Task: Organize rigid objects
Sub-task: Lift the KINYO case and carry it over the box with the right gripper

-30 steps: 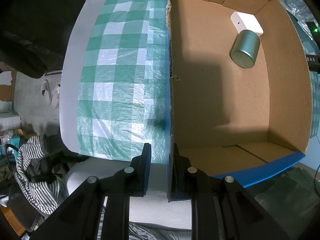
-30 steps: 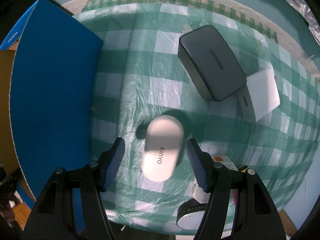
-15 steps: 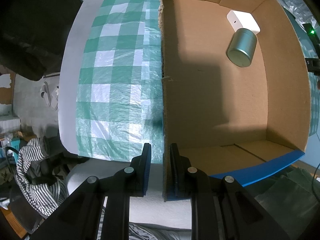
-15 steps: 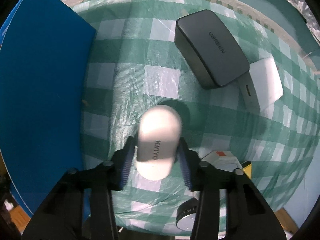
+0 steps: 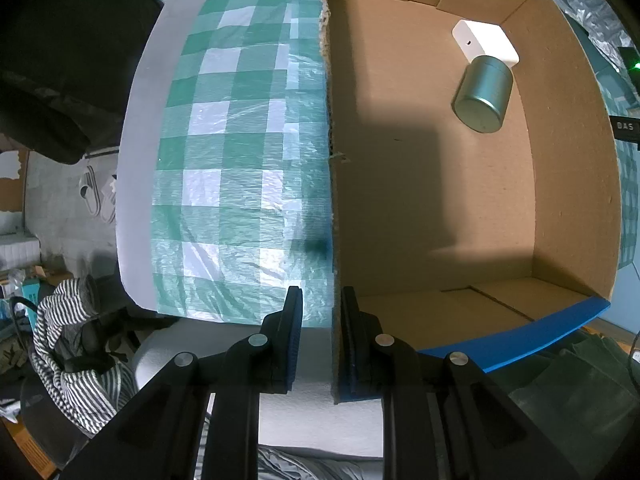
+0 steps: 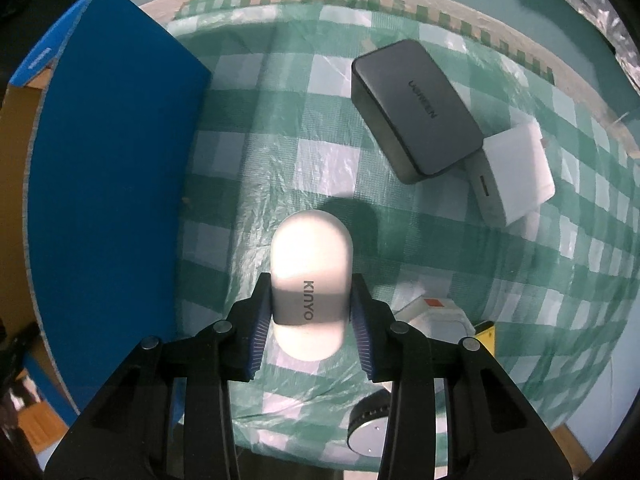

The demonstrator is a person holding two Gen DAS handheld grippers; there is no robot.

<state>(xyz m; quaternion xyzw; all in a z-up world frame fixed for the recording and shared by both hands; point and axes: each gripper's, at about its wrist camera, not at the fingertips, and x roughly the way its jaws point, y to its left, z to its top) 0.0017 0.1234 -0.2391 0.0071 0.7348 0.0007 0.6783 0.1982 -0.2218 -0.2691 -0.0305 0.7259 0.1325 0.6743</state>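
Note:
My right gripper (image 6: 310,312) is shut on a white oval KINYO device (image 6: 310,272) and holds it just above the green checked tablecloth (image 6: 328,168). My left gripper (image 5: 320,320) is shut on the left wall of the cardboard box (image 5: 331,200). The box has blue outer sides and shows in the right wrist view (image 6: 108,184) at the left. Inside it lie a grey-green metal can (image 5: 482,96) and a white adapter (image 5: 486,40) in the far right corner.
On the cloth at the right are a dark grey UGREEN charger (image 6: 416,108), a white charger (image 6: 516,172), a white block with an orange mark (image 6: 434,314) and a round black dial (image 6: 370,428). A striped cloth (image 5: 64,344) lies below the table's left edge.
My right gripper has closed on the KINYO device and lifted it slightly off the cloth. My left gripper keeps its hold on the box wall; the box shifted a little.

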